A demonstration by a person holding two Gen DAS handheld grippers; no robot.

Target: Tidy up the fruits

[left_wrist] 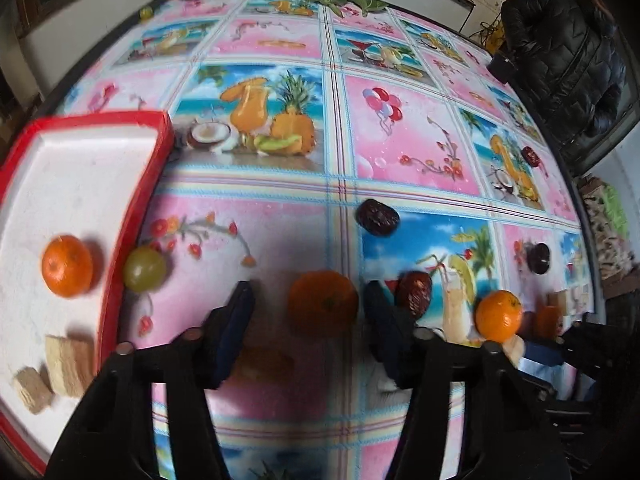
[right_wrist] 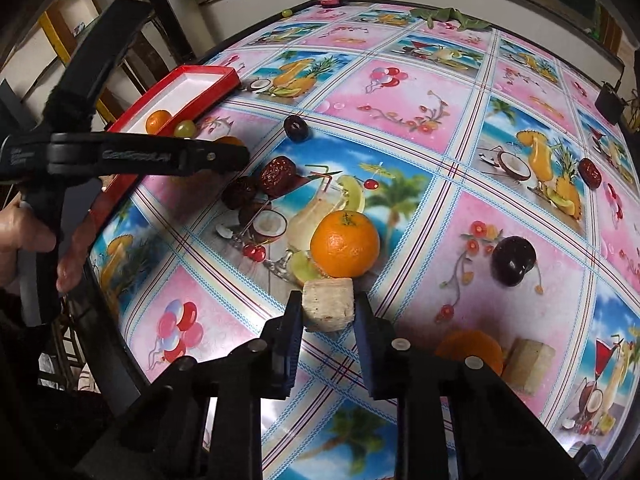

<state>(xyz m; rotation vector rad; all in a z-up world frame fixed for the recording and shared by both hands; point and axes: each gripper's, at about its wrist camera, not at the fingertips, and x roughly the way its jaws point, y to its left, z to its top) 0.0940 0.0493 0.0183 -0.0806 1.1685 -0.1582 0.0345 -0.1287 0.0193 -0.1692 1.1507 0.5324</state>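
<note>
My left gripper (left_wrist: 308,300) is open with an orange (left_wrist: 323,303) lying between its fingers on the table. A red-rimmed white tray (left_wrist: 132,200) at the left holds another orange (left_wrist: 67,266) and beige blocks (left_wrist: 68,362). A green grape (left_wrist: 144,269) rests against the tray's outer rim. My right gripper (right_wrist: 327,310) is shut on a beige block (right_wrist: 328,304), just in front of an orange (right_wrist: 345,243). Dark dates (right_wrist: 276,174) and a dark plum (right_wrist: 513,261) lie scattered on the table.
The table wears a bright fruit-print cloth (left_wrist: 400,140). Another orange (right_wrist: 470,346) and a beige block (right_wrist: 528,362) lie by the right gripper. The left gripper's handle (right_wrist: 132,154) and a hand show at left in the right wrist view. A dark jacket (left_wrist: 560,60) hangs beyond the table.
</note>
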